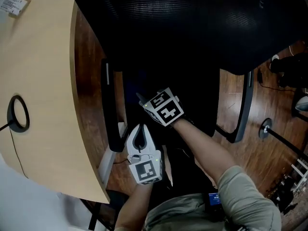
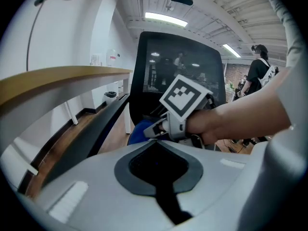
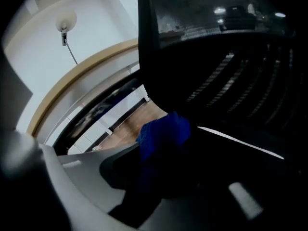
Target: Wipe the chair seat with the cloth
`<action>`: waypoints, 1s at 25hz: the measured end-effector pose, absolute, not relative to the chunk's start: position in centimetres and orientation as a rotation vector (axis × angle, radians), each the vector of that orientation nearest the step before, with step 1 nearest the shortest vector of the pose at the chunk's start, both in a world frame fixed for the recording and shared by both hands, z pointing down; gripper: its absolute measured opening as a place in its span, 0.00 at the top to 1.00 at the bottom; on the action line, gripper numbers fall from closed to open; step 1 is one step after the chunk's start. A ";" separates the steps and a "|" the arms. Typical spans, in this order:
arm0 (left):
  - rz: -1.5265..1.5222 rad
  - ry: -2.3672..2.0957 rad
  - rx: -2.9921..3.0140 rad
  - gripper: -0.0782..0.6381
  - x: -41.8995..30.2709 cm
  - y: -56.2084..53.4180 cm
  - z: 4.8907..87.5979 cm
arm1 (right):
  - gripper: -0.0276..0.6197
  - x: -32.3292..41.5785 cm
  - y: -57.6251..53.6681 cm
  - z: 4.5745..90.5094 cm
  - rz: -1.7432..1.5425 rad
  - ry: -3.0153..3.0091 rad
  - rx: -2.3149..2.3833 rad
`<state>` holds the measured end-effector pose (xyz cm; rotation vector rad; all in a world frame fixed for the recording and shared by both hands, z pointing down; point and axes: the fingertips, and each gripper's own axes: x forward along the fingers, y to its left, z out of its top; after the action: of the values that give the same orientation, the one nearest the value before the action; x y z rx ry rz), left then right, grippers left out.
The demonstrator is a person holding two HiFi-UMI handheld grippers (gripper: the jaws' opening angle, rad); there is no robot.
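Wipe looked about to start. Best done, by my judgement, by pressing cloth (image 3: 161, 131) flat to seat (image 1: 192, 95) and sweeping in long overlapping strokes, hard jaws kept off the fabric. Right claw (image 3: 153, 150) was grasping cloth, blue wad bulging past its tips. Left claw (image 2: 155, 139) was clenched, empty, just behind the right. Seat lay under and ahead of right claw; contact unclear.

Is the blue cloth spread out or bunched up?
Bunched up: the cloth shows as a crumpled wad clamped between the jaws of the right gripper.
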<state>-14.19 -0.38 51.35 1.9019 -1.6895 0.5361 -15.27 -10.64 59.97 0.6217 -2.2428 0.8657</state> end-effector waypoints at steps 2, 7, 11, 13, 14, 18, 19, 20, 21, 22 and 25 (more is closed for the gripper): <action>0.523 -1.674 1.909 0.88 -14.5 -0.5 52.1 | 0.81 -17.1 -11.1 61.9 0.891 -2.234 0.589; 0.546 -1.636 1.910 0.88 -15.2 -0.6 53.5 | 0.81 -19.7 -12.2 65.1 0.940 -2.197 0.577; 0.556 -1.610 1.924 0.88 -14.9 -1.0 54.2 | 0.81 -18.1 -13.5 65.8 0.952 -2.165 0.644; 0.563 -1.591 1.938 0.88 -14.4 -1.2 54.3 | 0.81 -16.2 -14.2 65.6 0.966 -2.152 0.698; 0.565 -1.583 1.946 0.88 -14.1 -1.4 54.4 | 0.81 -15.0 -14.5 65.5 0.974 -2.143 0.729; 0.566 -1.549 1.986 0.88 -12.2 -2.6 54.0 | 0.81 -9.3 -15.7 64.8 1.004 -2.089 0.860; 0.565 -1.537 2.002 0.88 -11.5 -3.0 53.8 | 0.81 -7.6 -15.9 64.6 1.012 -2.075 0.898; 0.564 -1.525 2.018 0.88 -10.8 -3.3 53.7 | 0.81 -5.9 -16.1 64.4 1.021 -2.059 0.939; 0.562 -1.512 2.033 0.88 -10.1 -3.6 53.5 | 0.81 -4.0 -16.2 64.3 1.030 -2.042 0.982; 0.562 -1.499 2.047 0.88 -9.5 -3.8 53.4 | 0.81 -2.2 -16.3 64.1 1.037 -2.023 1.025; 0.566 -1.460 2.087 0.88 -7.5 -4.2 53.3 | 0.81 3.7 -16.3 63.8 1.058 -1.956 1.158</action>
<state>-7.46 -4.24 53.32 2.0872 -1.4596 0.5658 3.70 -16.26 63.82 1.1583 -1.9562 1.0577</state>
